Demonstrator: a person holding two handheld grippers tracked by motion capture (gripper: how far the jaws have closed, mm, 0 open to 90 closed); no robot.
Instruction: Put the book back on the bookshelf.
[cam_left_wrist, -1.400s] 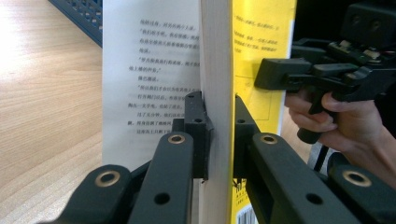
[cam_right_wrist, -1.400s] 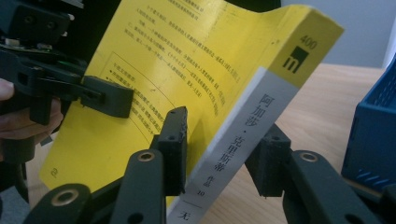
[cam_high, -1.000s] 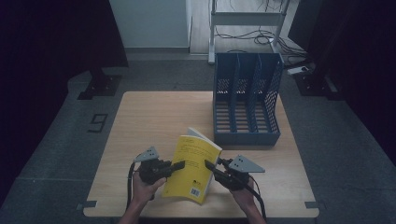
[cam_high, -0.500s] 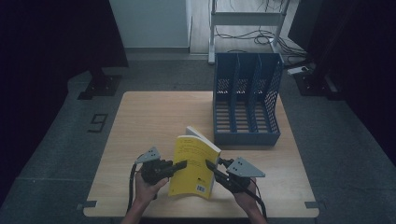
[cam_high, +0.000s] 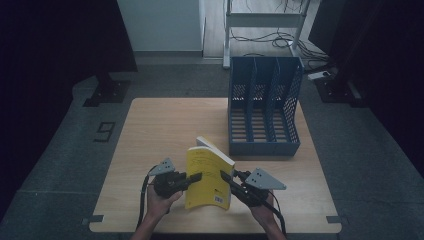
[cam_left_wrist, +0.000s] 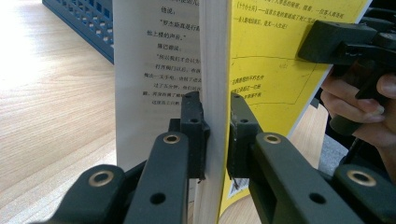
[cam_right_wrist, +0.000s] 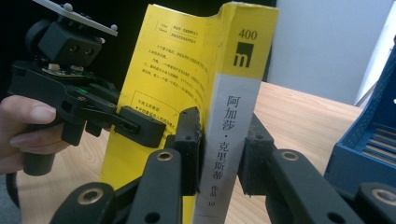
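Yellow book stands upright above the table; my left gripper pinches its pages, my right gripper its spine.

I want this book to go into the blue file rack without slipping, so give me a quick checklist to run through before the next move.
1. Left claw closed on the yellow book at its page edge: ok.
2. Right claw clamped across the book's spine: ok.
3. Book lifted upright between both claws, near the table's front edge: ok.
4. Blue file rack slots free of other items: ok, all three look empty from the high view.
5. Path from book to rack free of obstacles on the table: ok.
6. Front cover held flat: not ok, in the left gripper view it bows away from the pages.
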